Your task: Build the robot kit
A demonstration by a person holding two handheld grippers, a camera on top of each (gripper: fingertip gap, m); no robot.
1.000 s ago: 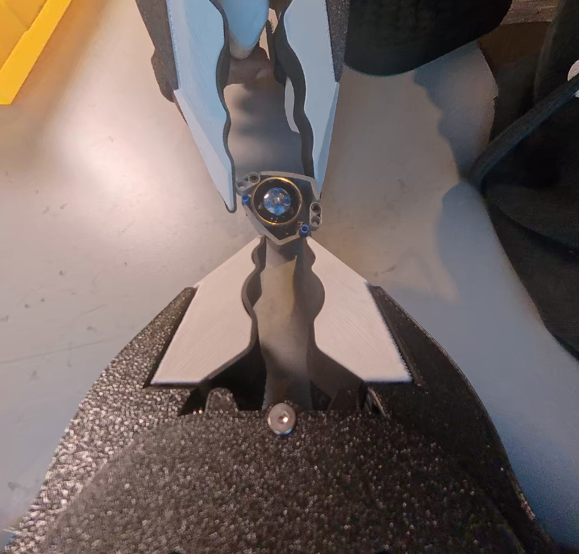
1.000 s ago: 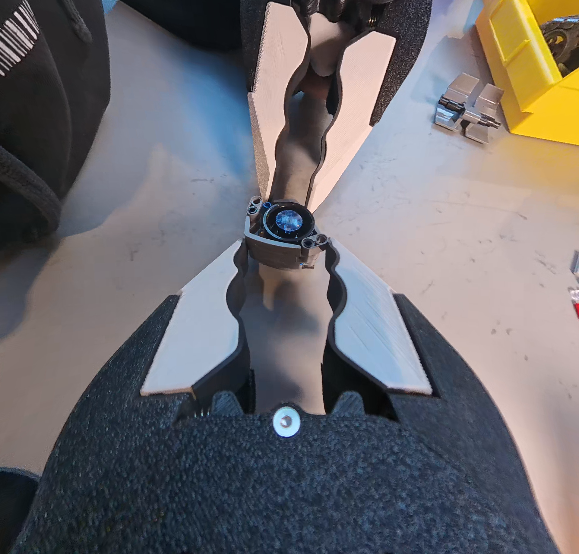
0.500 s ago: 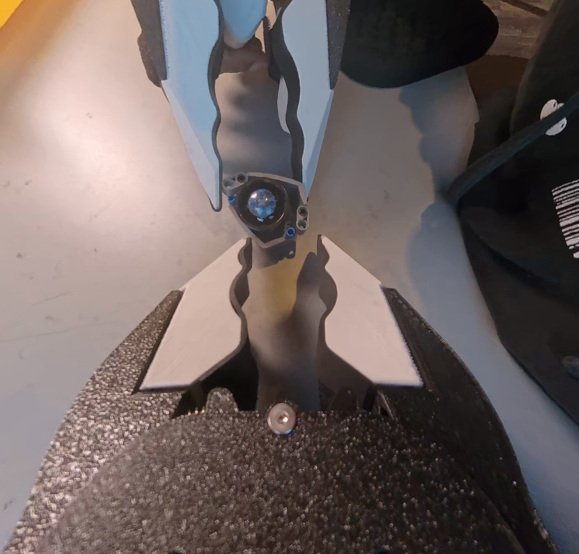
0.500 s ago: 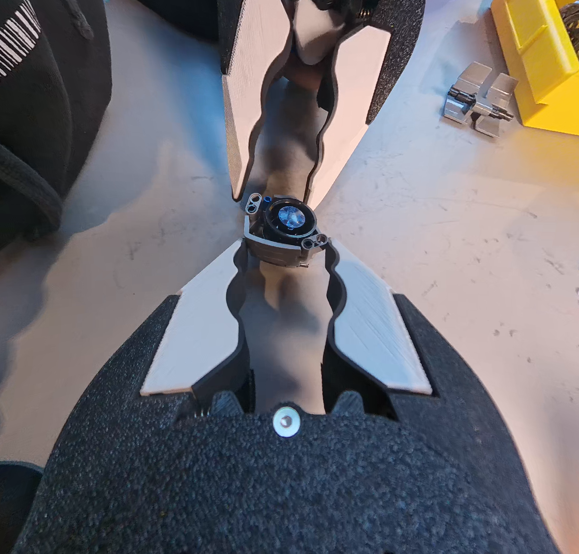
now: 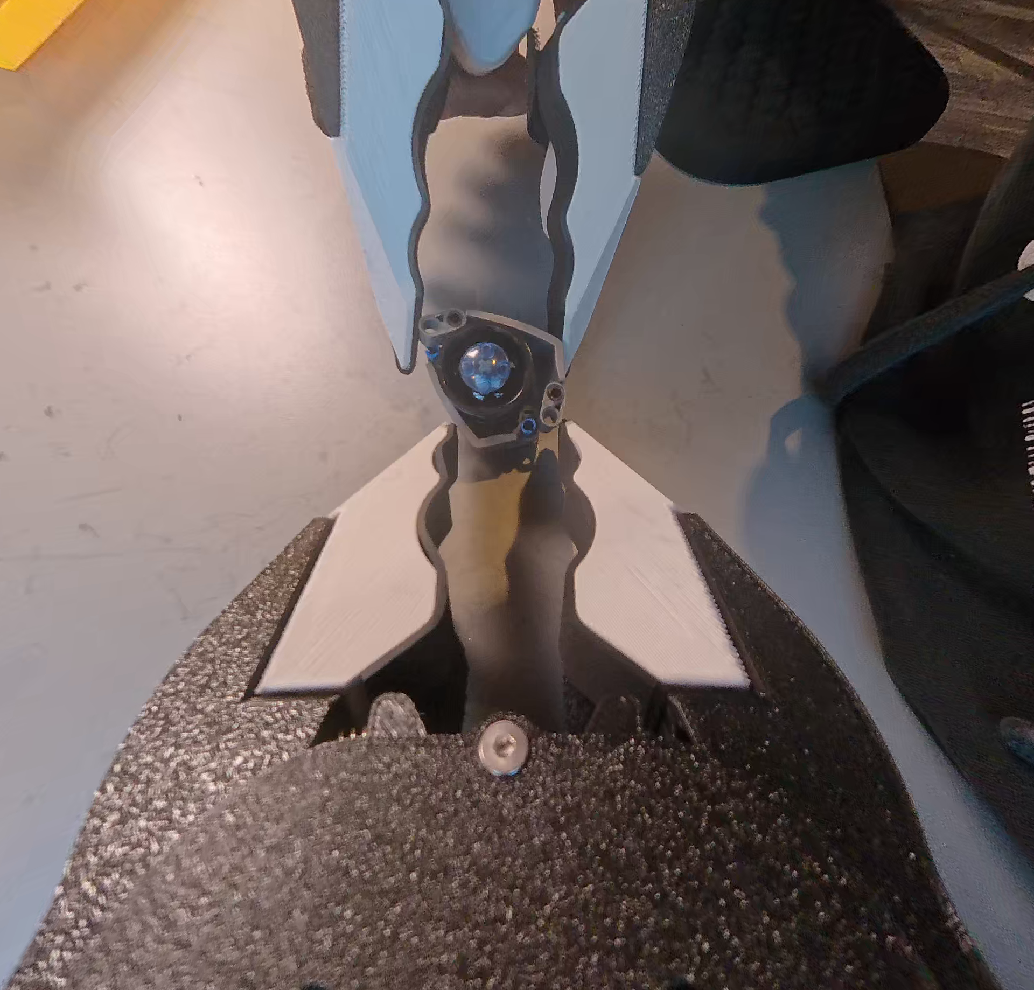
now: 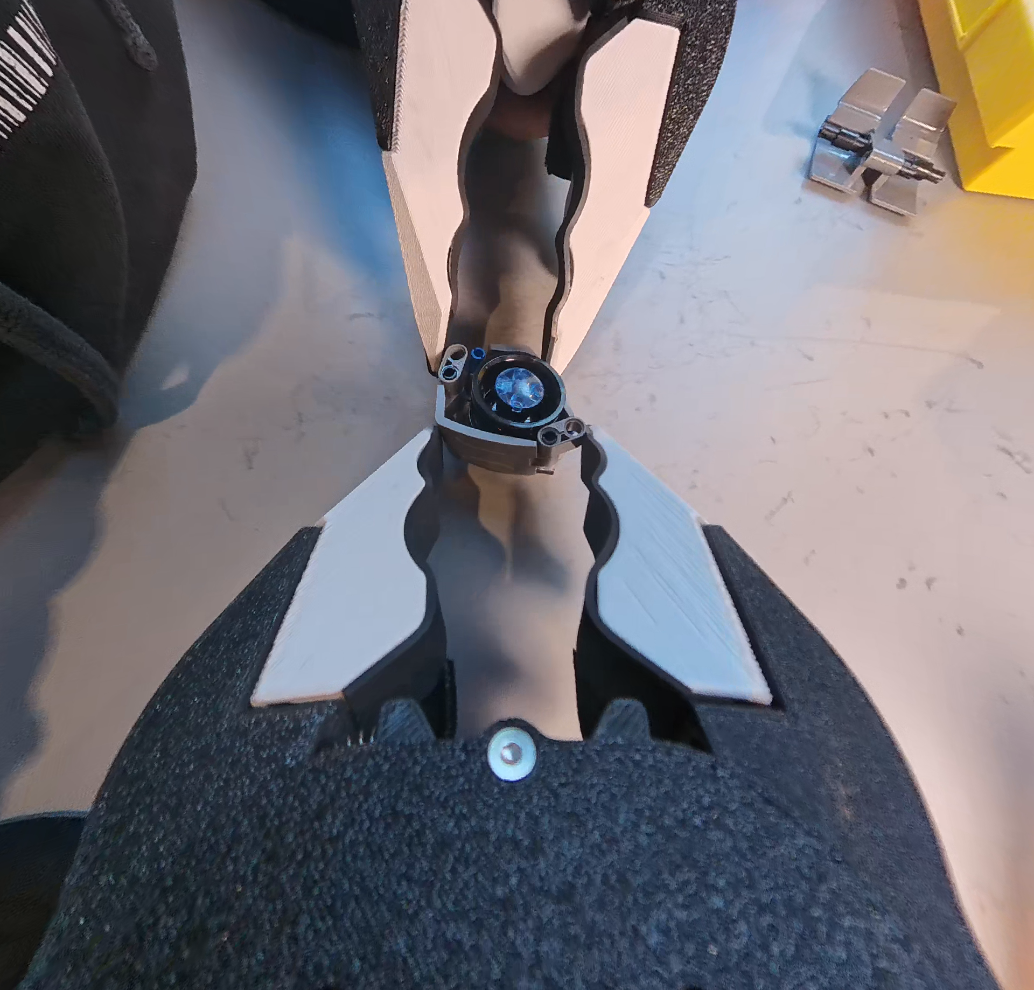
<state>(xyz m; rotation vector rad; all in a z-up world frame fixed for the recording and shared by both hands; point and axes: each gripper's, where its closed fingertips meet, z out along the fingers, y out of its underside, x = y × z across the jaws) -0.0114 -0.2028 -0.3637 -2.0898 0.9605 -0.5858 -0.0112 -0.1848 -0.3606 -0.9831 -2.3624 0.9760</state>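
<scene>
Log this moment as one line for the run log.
left gripper: fingers clamp grey triangular part with blue lens | right gripper: fingers clamp same part from opposite side | nearby on table: metal hinge, yellow bin

Off to my right on the scuffed grey table (image 6: 783, 403), a yellow plastic bin (image 6: 985, 68); a small metal hinge-like clip (image 6: 878, 140) lies just beside it. Black hooded garment with drawstring (image 6: 73, 179) at my left edge. Black fabric (image 5: 951, 459) also drapes the table's other side.
</scene>
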